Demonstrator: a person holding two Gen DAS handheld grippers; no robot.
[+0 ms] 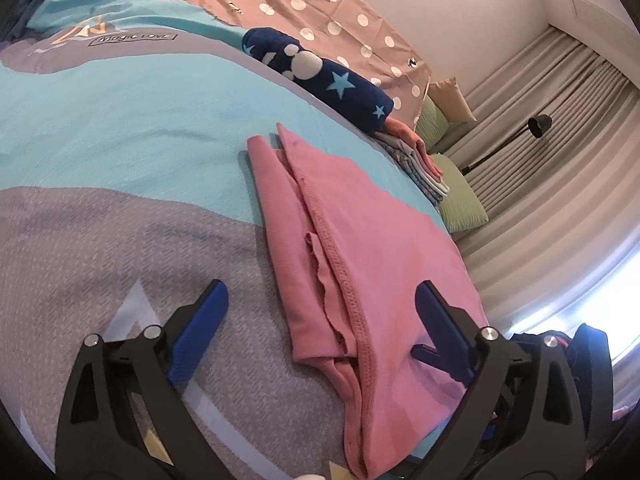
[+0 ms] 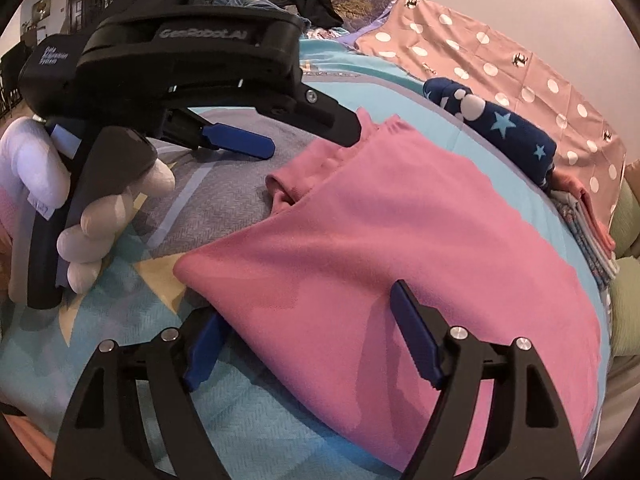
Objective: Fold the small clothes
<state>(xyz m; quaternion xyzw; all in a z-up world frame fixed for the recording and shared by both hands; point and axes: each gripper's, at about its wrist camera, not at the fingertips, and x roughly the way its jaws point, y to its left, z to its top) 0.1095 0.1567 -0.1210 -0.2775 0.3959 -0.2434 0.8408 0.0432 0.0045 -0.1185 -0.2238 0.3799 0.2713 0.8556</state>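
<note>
Soft pink knit garment [image 1: 360, 240], stitched hem, woven bedspread [image 1: 100, 220], left tool [image 1: 320, 304] and right tool [image 2: 308, 320] spread wide

The pink garment [image 2: 400, 232] was soft matt knit; the bedspread [image 1: 100, 240] coarse woven cloth; each tool [image 2: 308, 332] matt black plastic.

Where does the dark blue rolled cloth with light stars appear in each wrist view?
Left wrist view: dark blue rolled cloth with light stars, upper centre, beyond the pink garment.
Right wrist view: the same cloth, upper right.
Shared landmark: brown fabric with white dots, just behind it.
</note>
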